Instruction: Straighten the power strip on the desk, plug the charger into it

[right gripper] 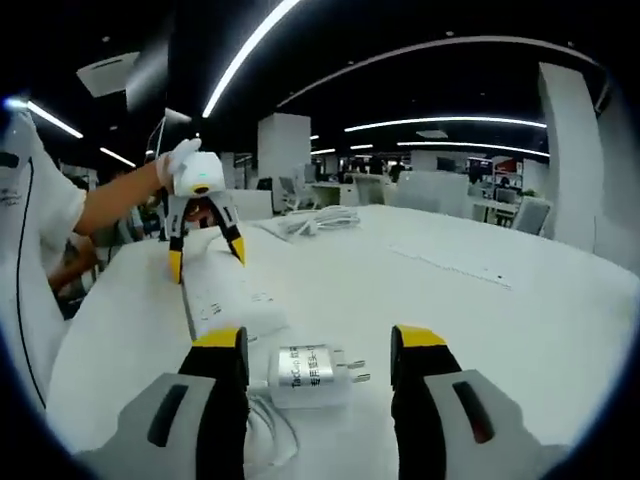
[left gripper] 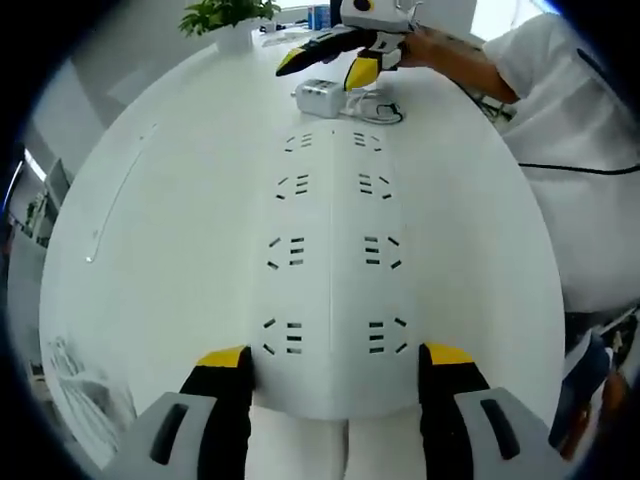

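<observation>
A wide white power strip (left gripper: 330, 250) lies on the white desk (left gripper: 160, 230) and runs away from my left gripper (left gripper: 335, 358). That gripper is open, its yellow-tipped jaws straddling the strip's near end, close to both sides. At the strip's far end sits the white charger (left gripper: 320, 97), with my right gripper (left gripper: 322, 70) just over it. In the right gripper view the charger (right gripper: 310, 375) lies flat, prongs to the right, between the open jaws of my right gripper (right gripper: 320, 345) without touching them. The strip (right gripper: 225, 295) leads off to the left gripper (right gripper: 207, 260).
The charger's white cable (left gripper: 378, 110) coils beside it, and the same cable (right gripper: 270, 430) curls near my right jaw. A potted plant (left gripper: 230, 15) stands at the desk's far edge. A person in white (left gripper: 575, 130) is at the right. Another white cable bundle (right gripper: 315, 220) lies farther off.
</observation>
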A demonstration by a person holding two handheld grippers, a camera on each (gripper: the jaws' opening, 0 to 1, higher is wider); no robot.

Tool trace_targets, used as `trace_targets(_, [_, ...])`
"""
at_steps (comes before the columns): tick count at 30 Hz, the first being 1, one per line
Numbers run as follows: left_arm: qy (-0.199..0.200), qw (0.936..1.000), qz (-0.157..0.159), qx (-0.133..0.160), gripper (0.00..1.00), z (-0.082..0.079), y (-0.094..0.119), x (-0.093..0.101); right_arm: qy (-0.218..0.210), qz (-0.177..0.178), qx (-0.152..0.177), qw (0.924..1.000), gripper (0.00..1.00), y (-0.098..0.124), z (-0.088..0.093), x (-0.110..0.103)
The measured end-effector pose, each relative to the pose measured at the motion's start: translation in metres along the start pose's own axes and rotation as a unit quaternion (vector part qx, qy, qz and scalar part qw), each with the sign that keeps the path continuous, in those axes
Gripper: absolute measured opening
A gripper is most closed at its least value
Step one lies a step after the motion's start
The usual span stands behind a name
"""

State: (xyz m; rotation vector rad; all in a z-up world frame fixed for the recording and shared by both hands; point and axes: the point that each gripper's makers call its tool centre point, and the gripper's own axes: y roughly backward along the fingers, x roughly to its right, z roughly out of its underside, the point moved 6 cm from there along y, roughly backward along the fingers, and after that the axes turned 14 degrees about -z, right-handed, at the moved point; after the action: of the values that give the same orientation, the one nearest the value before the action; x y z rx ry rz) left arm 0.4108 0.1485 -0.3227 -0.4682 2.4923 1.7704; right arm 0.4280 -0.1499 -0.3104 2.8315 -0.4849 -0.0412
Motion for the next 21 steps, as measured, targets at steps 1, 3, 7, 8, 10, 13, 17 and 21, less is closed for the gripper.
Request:
trace_targets(1, [0.001, 1.0000, 0.000, 0.000, 0.68, 0.000, 0.000, 0.000, 0.002, -0.002, -0.001, 1.0000, 0.52, -0.002, 0.000, 0.000])
trace_targets(3, [0.001, 1.0000, 0.000, 0.000, 0.68, 0.000, -0.001, -0.001, 0.000, -0.008, -0.001, 1.0000, 0.48, -0.006, 0.002, -0.001])
trace_targets(7, [-0.001, 1.0000, 0.000, -0.006, 0.68, -0.001, -0.001, 0.000, -0.013, -0.010, 0.002, 0.9999, 0.42, -0.010, 0.007, 0.003])
trace_targets(8, [-0.001, 1.0000, 0.000, -0.008, 0.68, -0.001, 0.000, 0.000, -0.017, -0.012, 0.001, 0.9998, 0.42, -0.010, 0.008, 0.002])
trace_targets(10, [-0.002, 0.9999, 0.000, -0.010, 0.68, -0.002, 0.000, 0.000, -0.015, -0.013, -0.002, 0.9998, 0.41, -0.010, 0.009, 0.000])
trace_targets(13, [-0.002, 0.9999, -0.001, -0.012, 0.68, -0.002, 0.000, 0.001, -0.005, -0.023, 0.000, 0.9997, 0.37, -0.011, 0.009, -0.005])
trace_targets(17, [-0.002, 0.9999, -0.001, -0.011, 0.68, -0.001, 0.001, 0.001, -0.024, -0.048, 0.015, 0.9984, 0.36, -0.009, 0.009, -0.006])
trace_targets(21, [-0.001, 0.9999, -0.001, -0.010, 0.68, -0.001, 0.002, 0.001, -0.012, -0.101, 0.011, 0.9948, 0.36, -0.006, 0.009, -0.010])
